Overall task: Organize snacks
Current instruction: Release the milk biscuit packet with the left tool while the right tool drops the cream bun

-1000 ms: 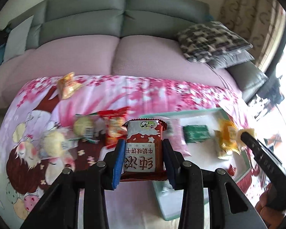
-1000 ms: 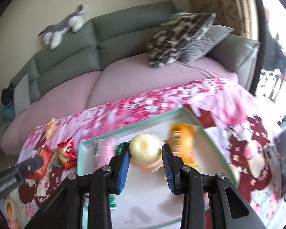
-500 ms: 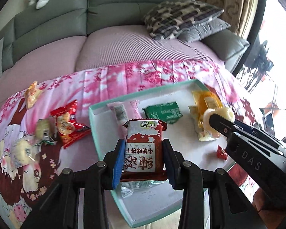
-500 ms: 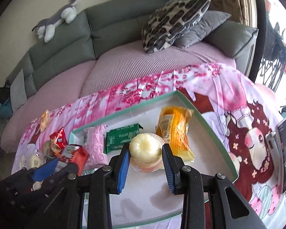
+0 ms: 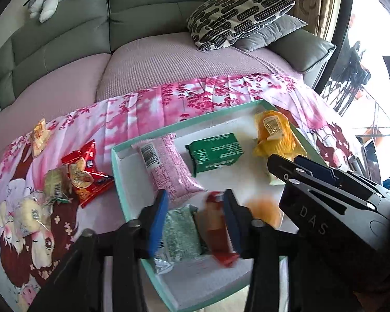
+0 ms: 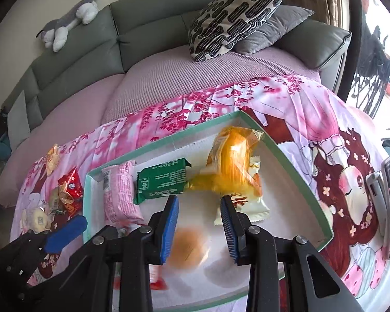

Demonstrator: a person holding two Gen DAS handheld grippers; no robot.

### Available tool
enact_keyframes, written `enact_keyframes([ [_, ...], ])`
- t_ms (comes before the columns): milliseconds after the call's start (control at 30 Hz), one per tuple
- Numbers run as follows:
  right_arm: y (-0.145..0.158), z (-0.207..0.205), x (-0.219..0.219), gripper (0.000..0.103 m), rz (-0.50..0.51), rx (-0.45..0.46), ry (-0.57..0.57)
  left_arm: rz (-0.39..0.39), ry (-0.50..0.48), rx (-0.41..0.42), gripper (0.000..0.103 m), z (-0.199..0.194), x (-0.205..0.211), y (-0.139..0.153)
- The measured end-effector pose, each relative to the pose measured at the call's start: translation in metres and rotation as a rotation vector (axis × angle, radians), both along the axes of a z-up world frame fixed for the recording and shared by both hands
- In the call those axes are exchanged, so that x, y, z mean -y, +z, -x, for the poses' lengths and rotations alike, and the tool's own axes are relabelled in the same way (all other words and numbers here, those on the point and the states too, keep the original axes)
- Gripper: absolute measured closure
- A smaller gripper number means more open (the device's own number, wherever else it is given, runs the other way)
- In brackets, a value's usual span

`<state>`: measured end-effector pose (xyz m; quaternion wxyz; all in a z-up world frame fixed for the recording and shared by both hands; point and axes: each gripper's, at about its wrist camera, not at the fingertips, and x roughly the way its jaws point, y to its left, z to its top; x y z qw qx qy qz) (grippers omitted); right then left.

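Both claws are hanging over the tray (image 5: pixel 148 136) right now. My left gripper (image 5: pixel 195 200) is spread wide and gripping nothing, and the red packet (image 5: pixel 221 231) is showing as a blur just under its right-hand finger, inside the tray's near end. My right gripper (image 6: pixel 199 202) is spread too, also bare, with the round bun (image 6: pixel 188 244) smearing below it on the tray floor.

Here's what I'm worrying about. Both snacks are looking loose and in motion, so the bun could be rolling toward the near rim and hopping out. The red packet is coming down half over the silvery-green packet (image 5: pixel 180 230), so it may be sliding off askew. My two claws are also working very near each other, and lifting carelessly could be knocking one into the other or snagging a wrapper.

Now I'm counting. In the tray I'm seeing:
- one pink packet (image 5: pixel 169 166)
- one green packet (image 5: pixel 215 152)
- one orange bag (image 6: pixel 234 156)
- one white packet (image 6: pixel 244 205)
- the silvery-green one, the red one and the bun

That makes seven.

Waiting out on the blossom cloth (image 5: pixel 143 111):
- one small orange packet (image 5: pixel 40 136)
- red wrappers (image 5: pixel 85 171), two as far as I can tell
- one greenish packet (image 5: pixel 56 184)
- one pale wrapped bun (image 5: pixel 30 213), possibly more bunched there
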<state>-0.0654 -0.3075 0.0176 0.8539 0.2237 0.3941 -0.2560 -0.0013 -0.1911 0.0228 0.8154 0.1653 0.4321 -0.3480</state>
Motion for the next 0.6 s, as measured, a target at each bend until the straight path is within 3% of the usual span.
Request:
enact_keyframes([
  [433, 0.011, -0.006, -0.012, 0.067, 0.059, 0.021, -0.03, 0.004, 0.037, -0.012, 0.041, -0.012, -0.015, 0.003],
  [600, 0.009, -0.003, -0.005, 0.066, 0.065, 0.005, -0.083, -0.004, 0.058, -0.001, 0.023, -0.015, -0.018, 0.004],
])
